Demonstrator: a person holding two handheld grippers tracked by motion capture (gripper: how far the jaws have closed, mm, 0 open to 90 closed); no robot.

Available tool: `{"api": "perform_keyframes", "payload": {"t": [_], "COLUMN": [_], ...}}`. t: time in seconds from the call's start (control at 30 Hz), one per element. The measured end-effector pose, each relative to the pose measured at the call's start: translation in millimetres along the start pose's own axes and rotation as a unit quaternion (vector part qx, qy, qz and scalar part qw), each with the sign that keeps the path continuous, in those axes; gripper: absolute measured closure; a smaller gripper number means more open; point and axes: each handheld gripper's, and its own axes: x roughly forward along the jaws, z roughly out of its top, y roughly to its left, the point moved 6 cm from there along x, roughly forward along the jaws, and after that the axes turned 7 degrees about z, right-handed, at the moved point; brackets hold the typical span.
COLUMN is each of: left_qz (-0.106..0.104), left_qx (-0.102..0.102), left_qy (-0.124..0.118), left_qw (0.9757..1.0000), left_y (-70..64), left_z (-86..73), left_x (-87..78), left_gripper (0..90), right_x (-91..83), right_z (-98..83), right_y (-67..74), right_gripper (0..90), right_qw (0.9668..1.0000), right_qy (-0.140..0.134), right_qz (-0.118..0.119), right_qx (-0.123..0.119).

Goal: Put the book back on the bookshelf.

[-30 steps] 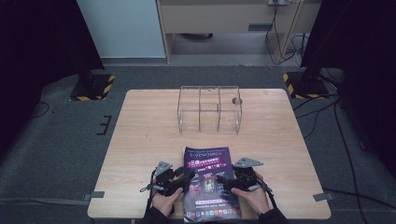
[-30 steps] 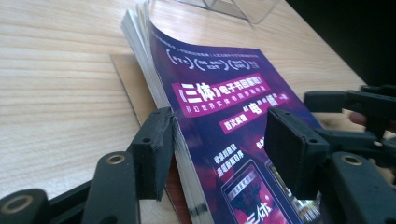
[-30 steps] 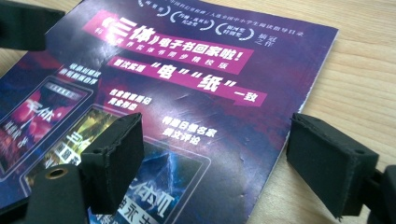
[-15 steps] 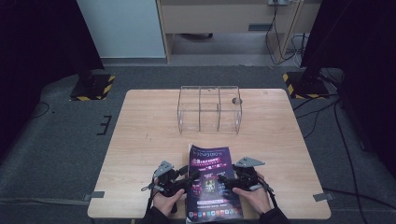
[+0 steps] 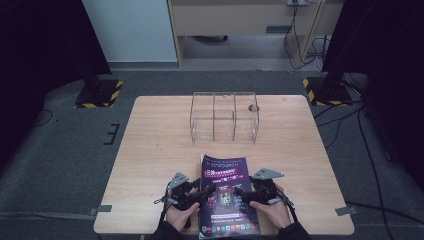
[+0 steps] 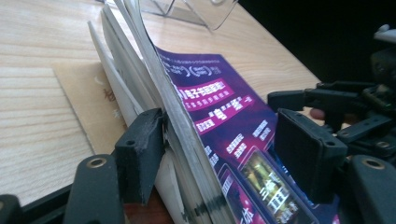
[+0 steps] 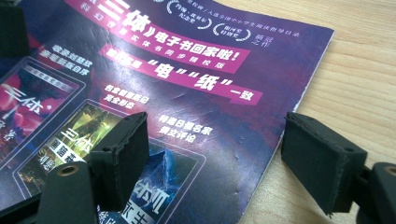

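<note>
Purple-covered magazine lying at near edge of wooden table, between both hands, spine side toward left gripper. Cover printed with white and pink Chinese text plus framed pictures.

Left gripper: jaws straddling magazine's left edge. In left gripper view, cover and upper pages lifted off table and fanned; one jaw tucked beneath lifted stack and touching it, other jaw above cover with visible gap. Jaws have just been opening, pages between them; not clamped.

Right gripper: reaching in from magazine's right side. In right gripper view, one jaw over printed cover, other over bare wood past right edge; jaws spread wide, pressing on nothing. Jaws have just been closing slightly. Magazine edge between them, flat on table here.

Clear acrylic organiser with three compartments standing upright at table's middle-far part, well apart from magazine. Small round hole in tabletop just beside organiser's right rear corner.
</note>
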Motion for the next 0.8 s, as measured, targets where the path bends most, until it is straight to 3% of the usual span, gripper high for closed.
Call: {"api": "perform_keyframes", "payload": {"t": [0.1,0.17,0.23,0.33,0.4,0.5,0.67,0.8], "left_qz": [-0.01,-0.002,0.003,-0.011,0.005,0.01,0.021,0.019], "left_qx": [0.009,0.02,0.019,0.012,0.019,0.021,0.004,-0.009], "left_qy": [-0.014,-0.012,0.013,0.042,0.07,0.073,0.095,0.113], "left_qw": [0.9998,0.9997,0.9997,0.999,0.9973,0.9971,0.9953,0.9934], "left_y": [-4.2,-7.1,-8.7,-15.4,-17.0,-13.7,-8.4,-5.0], "left_z": [3.2,1.1,-5.8,-12.0,-14.7,-13.6,-10.9,-7.5], "left_x": [-1.7,0.1,5.7,11.1,15.9,14.8,14.7,15.0], "left_gripper": [35.3,35.4,35.6,40.3,38.2,45.6,57.4,66.9], "right_x": [0.1,0.0,-0.3,-0.7,-0.5,-0.6,-0.6,-0.6], "right_z": [-0.2,-0.3,-0.4,-0.6,-0.6,-0.6,-0.4,-0.2], "right_y": [0.7,0.6,0.1,-0.2,-0.1,-0.3,-0.4,-0.8], "right_gripper": [23.4,23.4,23.9,24.6,24.6,24.6,24.6,25.0], "right_qw": [1.0,1.0,1.0,1.0,1.0,1.0,1.0,1.0], "right_qy": [0.002,0.002,0.003,0.003,0.004,0.005,0.003,0.002], "right_qz": [-0.002,-0.002,0.001,0.002,-0.001,0.001,0.003,0.003], "right_qx": [0.001,0.001,-0.003,-0.002,-0.006,-0.006,-0.005,-0.005]}}
